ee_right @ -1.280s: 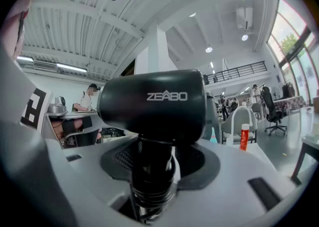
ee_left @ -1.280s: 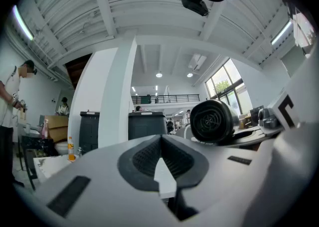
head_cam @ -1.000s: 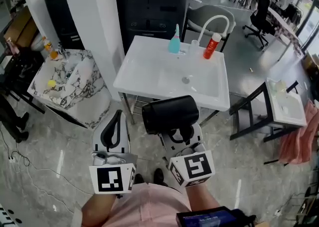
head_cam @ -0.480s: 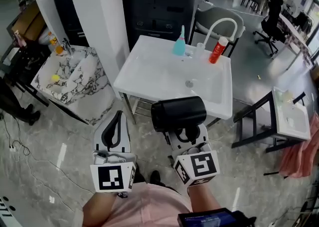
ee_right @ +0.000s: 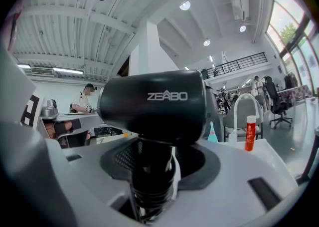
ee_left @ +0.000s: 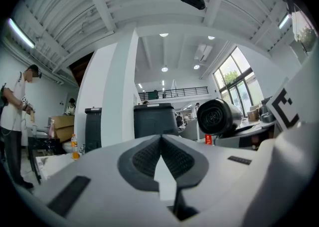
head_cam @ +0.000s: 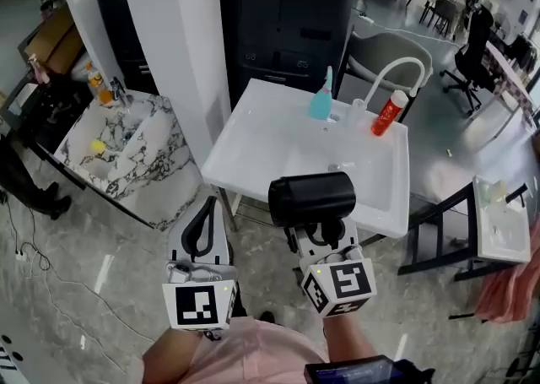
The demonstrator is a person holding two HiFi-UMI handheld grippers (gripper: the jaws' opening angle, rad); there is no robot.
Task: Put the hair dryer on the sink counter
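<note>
A black hair dryer (head_cam: 311, 197) stands upright by its handle in my right gripper (head_cam: 319, 229), whose jaws are shut on the handle (ee_right: 152, 171); its barrel (ee_right: 152, 102) lies across above the jaws. It hangs over the near edge of the white sink counter (head_cam: 253, 133), which has a basin in the middle. My left gripper (head_cam: 199, 235) is shut with nothing in it, over the floor left of the counter's front corner. From the left gripper view the hair dryer (ee_left: 219, 117) shows to the right.
At the counter's back stand a teal bottle (head_cam: 320, 102), a white curved faucet (head_cam: 396, 74) and a red bottle (head_cam: 387, 115). A marble sink (head_cam: 126, 146) is at the left, a white pillar (head_cam: 173, 53) beside it, a black cabinet (head_cam: 283, 19) behind, a small stand (head_cam: 498, 218) at the right.
Both grippers and the hair dryer have come nearer to the sink counter; the dryer now overlaps its front edge. The grip has not changed.
</note>
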